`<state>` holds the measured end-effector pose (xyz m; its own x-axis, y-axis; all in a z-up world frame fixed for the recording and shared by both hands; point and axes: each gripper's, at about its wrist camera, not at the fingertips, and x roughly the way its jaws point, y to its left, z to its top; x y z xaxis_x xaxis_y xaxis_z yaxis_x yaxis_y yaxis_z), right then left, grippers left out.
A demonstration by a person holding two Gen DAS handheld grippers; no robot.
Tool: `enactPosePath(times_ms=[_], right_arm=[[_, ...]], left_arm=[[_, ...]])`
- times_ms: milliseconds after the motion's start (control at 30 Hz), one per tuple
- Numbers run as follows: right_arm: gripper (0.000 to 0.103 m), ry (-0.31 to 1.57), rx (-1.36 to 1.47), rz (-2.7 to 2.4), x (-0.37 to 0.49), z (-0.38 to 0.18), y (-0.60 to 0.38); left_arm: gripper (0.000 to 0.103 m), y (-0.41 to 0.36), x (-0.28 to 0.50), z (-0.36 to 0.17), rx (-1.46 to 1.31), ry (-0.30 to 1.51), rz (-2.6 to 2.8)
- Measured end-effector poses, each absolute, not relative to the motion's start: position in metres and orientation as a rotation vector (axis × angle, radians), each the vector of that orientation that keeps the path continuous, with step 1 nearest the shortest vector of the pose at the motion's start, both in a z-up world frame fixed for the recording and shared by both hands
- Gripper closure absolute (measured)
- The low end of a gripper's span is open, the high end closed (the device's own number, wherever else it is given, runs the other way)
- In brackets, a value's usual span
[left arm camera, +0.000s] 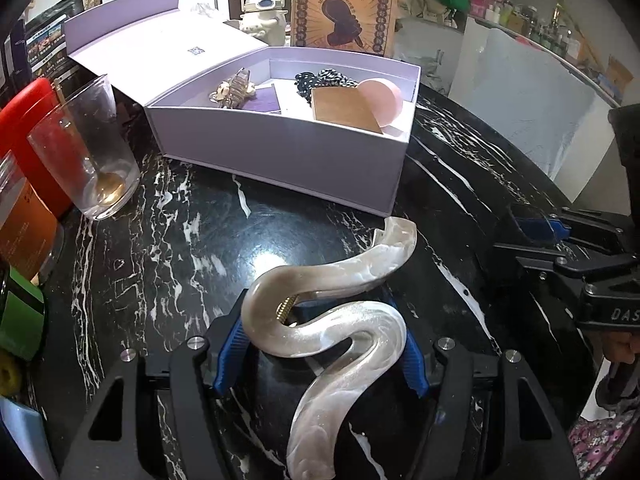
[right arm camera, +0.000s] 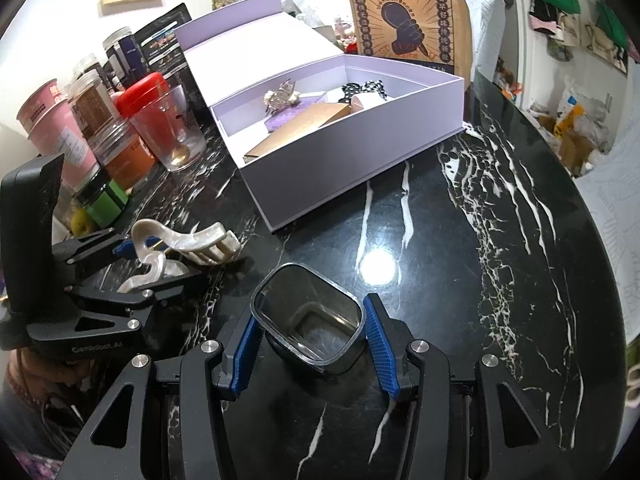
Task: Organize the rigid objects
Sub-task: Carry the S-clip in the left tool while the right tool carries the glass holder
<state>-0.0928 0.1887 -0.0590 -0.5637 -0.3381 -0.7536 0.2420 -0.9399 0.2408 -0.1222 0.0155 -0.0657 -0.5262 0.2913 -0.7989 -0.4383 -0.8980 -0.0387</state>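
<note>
Low in the left wrist view, the left gripper [left arm camera: 320,344] has its blue ribbed pads closed against a pearly white, wavy hair claw clip [left arm camera: 340,332], one pad on each side of its curved body. The clip's far end reaches up toward the middle of the frame over the black marble tabletop with white veins [left arm camera: 180,260]. In the right wrist view this clip [right arm camera: 168,248] shows at the left edge, its teeth pointing right.

At the bottom centre of the right wrist view, the right gripper [right arm camera: 312,332] is partly closed on a small clear square-mouthed container with a dark rim [right arm camera: 308,324], its blue pads pressing the two opposite sides; the container tilts toward the camera, its open mouth facing up.

An open lavender cardboard box with a hinged lid [left arm camera: 280,152] stands in the upper centre of the left view. Inside lie a translucent hair claw [left arm camera: 236,88], a black polka-dot fabric piece [left arm camera: 324,78], a brown card [left arm camera: 344,108] and a pink round object [left arm camera: 380,96].

A clear drinking glass [left arm camera: 92,152] stands at the left, apart from the box
</note>
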Motion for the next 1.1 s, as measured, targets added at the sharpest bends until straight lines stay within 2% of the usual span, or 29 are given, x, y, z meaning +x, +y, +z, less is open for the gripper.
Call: enactPosePath(times_ms=[167, 300, 600, 1100], right_arm=[[0.055, -0.156, 1.232, -2.517, -0.092, -0.059, 0.189], [0.055, -0.162, 1.227, -2.517, -0.092, -0.059, 0.190], [0.057, -0.157, 1.208, -2.516, -0.090, -0.056, 0.190], [0.057, -0.143, 1.155, -2.556, -0.077, -0.040, 0.196]], left_arm=[[0.040, 0.012, -0.116, -0.065, -1.216, 0.198, 2.457], [0.045, 0.011, -0.112, -0.060, -1.206, 0.186, 2.474], [0.045, 0.008, -0.112, -0.058, -1.237, 0.079, 2.453], [0.045, 0.016, -0.106, -0.046, -1.236, 0.068, 2.469]])
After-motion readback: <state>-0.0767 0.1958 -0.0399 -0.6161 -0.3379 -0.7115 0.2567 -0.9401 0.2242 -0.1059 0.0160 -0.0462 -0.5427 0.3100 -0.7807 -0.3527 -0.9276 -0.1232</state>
